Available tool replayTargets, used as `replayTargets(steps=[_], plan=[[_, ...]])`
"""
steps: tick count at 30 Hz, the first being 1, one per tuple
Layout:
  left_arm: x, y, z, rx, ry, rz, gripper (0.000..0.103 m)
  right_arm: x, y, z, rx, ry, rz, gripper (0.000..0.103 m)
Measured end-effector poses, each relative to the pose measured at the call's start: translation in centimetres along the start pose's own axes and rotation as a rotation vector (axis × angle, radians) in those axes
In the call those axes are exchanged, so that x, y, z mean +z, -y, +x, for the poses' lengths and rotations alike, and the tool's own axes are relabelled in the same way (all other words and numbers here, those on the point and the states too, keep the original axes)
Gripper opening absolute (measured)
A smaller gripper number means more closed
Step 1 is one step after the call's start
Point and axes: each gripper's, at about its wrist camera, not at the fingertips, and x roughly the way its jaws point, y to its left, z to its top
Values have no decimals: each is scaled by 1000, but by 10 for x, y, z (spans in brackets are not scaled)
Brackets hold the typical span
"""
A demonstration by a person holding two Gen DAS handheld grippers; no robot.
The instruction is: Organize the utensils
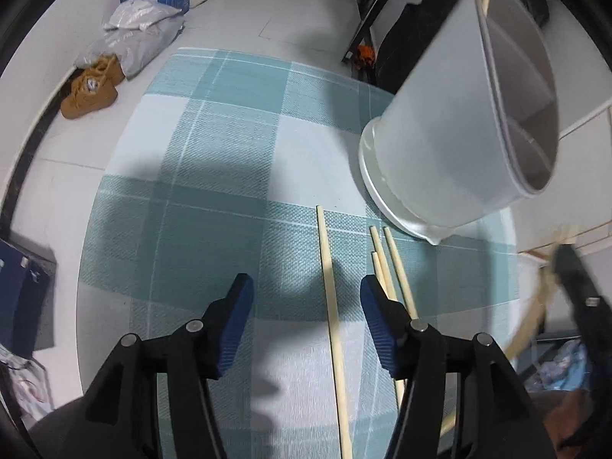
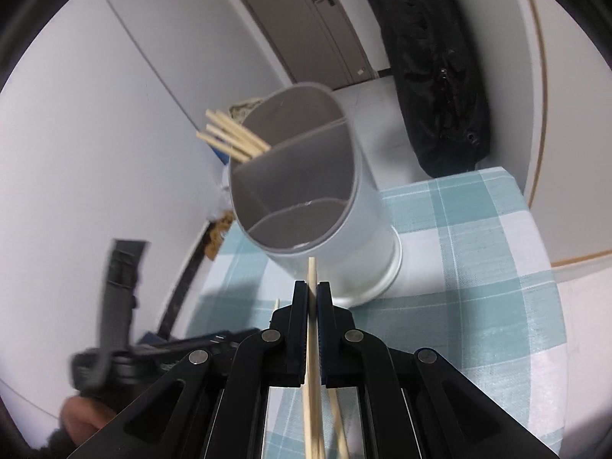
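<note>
The right gripper pinches one chopstick that may miss the holder, while the left gripper gapes empty

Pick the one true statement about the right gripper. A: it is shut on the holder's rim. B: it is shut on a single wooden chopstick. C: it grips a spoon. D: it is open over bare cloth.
B: in the right wrist view the right gripper has its jaws closed tight on one wooden chopstick, whose tip pokes out toward the grey divided utensil holder.
</note>
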Motion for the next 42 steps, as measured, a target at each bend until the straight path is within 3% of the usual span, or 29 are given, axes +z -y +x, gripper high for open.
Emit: replayTargets(steps=[11, 13, 15, 17, 24, 30, 42], plan=[[4, 21, 12, 228, 19, 89, 53, 10, 21, -33, 54, 131, 56, 4], [4, 25, 14, 257, 31, 101, 44, 12, 23, -37, 50, 145, 55, 4], [3, 29, 13, 250, 39, 108, 19, 12, 24, -40, 51, 154, 52, 4], [2, 30, 13, 239, 40, 118, 4, 13, 26, -43, 44, 164, 45, 4], [4, 22, 10, 167, 59, 58, 1, 16, 31, -51, 52, 182, 57, 4], [-5, 30, -16, 116, 144, 45, 1, 15, 29, -51, 48, 171, 51, 4], [-13, 37, -59, 7, 297, 78, 1, -12, 57, 8, 7, -80, 180, 4]])
